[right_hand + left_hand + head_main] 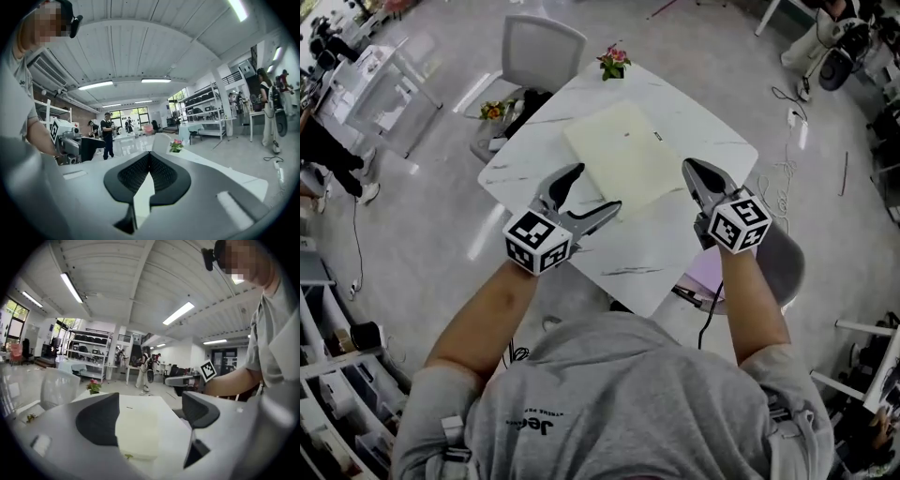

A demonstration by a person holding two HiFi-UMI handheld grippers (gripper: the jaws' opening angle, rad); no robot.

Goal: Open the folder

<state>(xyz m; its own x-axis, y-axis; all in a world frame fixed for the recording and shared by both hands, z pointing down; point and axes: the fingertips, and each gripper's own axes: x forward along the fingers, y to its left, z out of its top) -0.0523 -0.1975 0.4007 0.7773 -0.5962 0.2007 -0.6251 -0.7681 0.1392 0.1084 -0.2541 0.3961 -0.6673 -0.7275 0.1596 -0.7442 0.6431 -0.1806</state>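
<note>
A cream folder [623,155] lies shut and flat in the middle of the white marble table [666,248]. My left gripper [598,187] hovers at the folder's near left edge with its jaws wide open. In the left gripper view the folder [136,432] shows between the two dark pads [98,425], untouched. My right gripper [687,167] is at the folder's near right edge, jaws shut. In the right gripper view its pads [161,176] meet at the tips, a pale sliver of the folder [142,197] shows below them, and I see nothing held.
A small pot of pink flowers [614,62] stands at the table's far corner. A white chair [542,52] is behind the table, a grey chair [780,264] at its right. Cables [787,169] lie on the floor. People stand farther back in the room.
</note>
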